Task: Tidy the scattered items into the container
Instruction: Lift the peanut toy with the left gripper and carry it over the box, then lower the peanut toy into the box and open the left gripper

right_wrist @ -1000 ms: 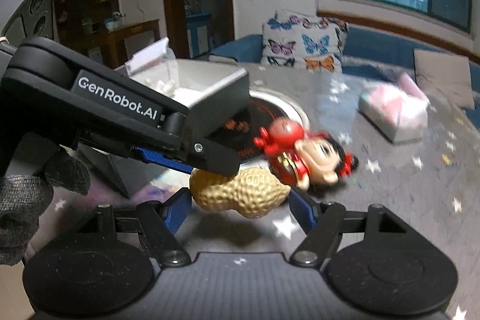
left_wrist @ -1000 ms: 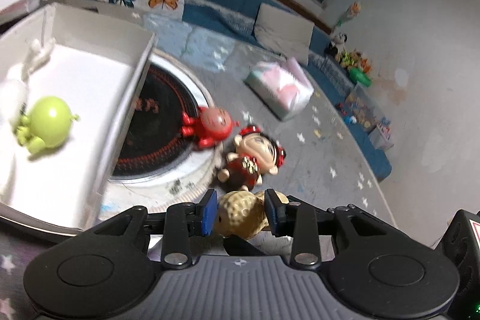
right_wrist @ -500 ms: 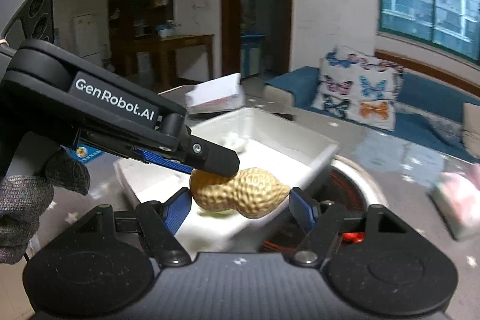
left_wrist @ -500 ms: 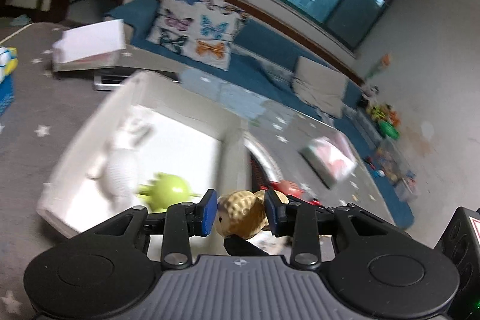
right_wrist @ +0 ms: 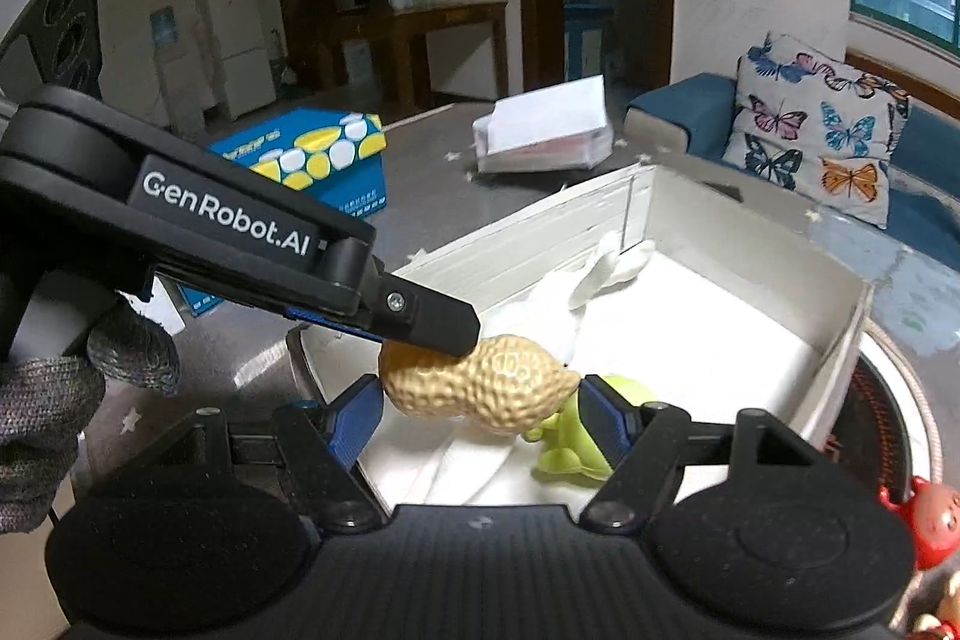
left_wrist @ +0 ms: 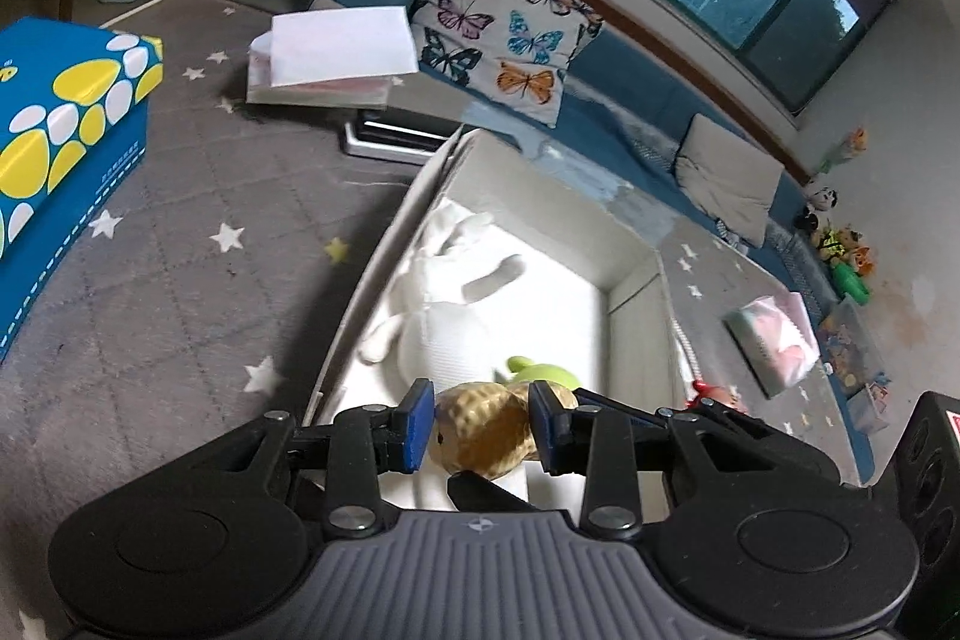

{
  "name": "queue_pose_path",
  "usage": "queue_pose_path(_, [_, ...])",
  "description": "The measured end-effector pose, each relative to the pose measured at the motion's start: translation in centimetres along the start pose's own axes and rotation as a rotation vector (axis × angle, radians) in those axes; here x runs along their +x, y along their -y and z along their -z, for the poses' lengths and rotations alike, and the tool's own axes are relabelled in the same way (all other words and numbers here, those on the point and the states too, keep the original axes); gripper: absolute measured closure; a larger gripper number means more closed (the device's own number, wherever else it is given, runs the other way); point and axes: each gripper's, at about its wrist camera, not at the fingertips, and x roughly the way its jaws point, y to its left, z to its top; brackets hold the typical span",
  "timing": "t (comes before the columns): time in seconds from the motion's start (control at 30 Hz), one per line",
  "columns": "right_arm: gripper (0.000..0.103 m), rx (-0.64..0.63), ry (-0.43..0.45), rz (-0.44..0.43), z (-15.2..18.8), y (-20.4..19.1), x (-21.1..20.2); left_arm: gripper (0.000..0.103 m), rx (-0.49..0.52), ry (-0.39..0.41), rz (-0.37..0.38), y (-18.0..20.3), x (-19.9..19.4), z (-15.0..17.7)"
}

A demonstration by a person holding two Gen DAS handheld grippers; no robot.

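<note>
Both tongs [left_wrist: 480, 427] [right_wrist: 477, 421] have carried the tan dimpled plastic peanut [right_wrist: 480, 391], clamped between them, over the white rectangular box [right_wrist: 750, 334].

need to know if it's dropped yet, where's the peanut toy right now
Not dropped: the peanut toy is held by both grippers over the near end of the white box, above the green toy.

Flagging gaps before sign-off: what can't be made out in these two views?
- Green toy: mostly hidden by the peanut and right gripper, both views.
- Red toy: cut off by the right view's edge.
- White plush: blurred, washed out, left view.
</note>
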Motion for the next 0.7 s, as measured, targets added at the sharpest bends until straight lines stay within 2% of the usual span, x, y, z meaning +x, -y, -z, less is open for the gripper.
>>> queue_pose_path(0.17, [0.03, -0.01, -0.036, -0.003, -0.2, 0.0, 1.5, 0.067, 0.001, -0.004, -0.024, -0.7, 0.5, -0.2])
queue_pose_path(0.23, [0.035, -0.002, -0.052, -0.012, -0.4, 0.0, 2.0, 0.067, 0.007, -0.003, -0.041, -0.9, 0.6, -0.2])
queue_pose_path(0.4, [0.036, 0.017, -0.072, -0.013, -0.3, 0.1, 2.7, 0.067, 0.001, -0.006, -0.048, -1.3, 0.8, -0.3])
queue_pose_path(0.7, [0.036, 0.019, -0.058, -0.008, -0.3, 0.1, 1.7, 0.067, 0.003, 0.007, -0.044, -1.0, 0.4, -0.1])
